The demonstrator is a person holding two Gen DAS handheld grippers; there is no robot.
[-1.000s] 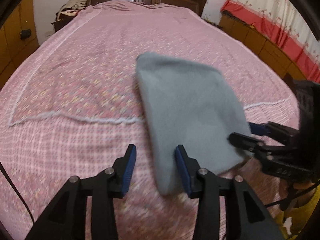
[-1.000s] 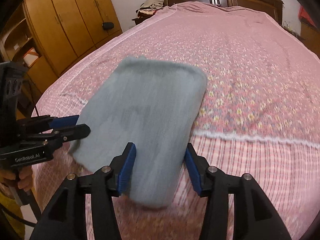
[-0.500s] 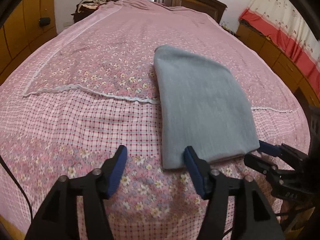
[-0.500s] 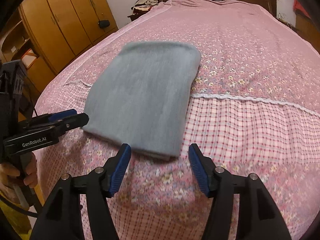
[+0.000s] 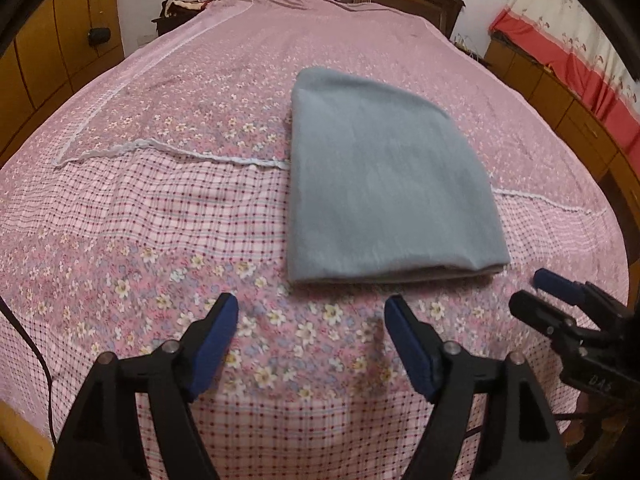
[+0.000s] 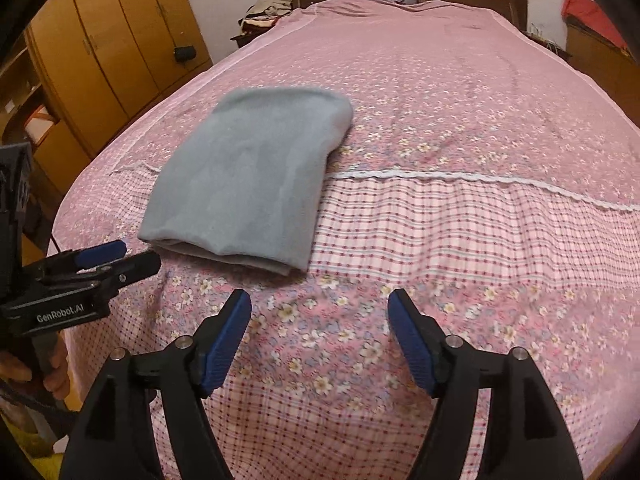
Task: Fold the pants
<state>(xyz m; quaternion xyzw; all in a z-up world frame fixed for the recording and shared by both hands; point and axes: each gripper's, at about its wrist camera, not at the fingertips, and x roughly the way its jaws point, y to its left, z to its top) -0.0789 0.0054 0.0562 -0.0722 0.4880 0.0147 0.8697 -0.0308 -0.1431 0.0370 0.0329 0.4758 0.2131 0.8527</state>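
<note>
Bed (image 5: 120, 208): pink floral and checked cover, filling most of both views.
Pants (image 5: 384, 184): grey, soft-looking, folded into a compact rectangle, lying flat on the bed near its foot, layered edges facing the grippers.
Progress: folding looks finished; I judge nothing is left but to draw away.
Left gripper (image 5: 312, 336): jaws opening, nothing between them, just short of the pants' near edge.
Right gripper (image 6: 320, 328): jaws opening too, empty, near the bundle's corner but not touching.
</note>
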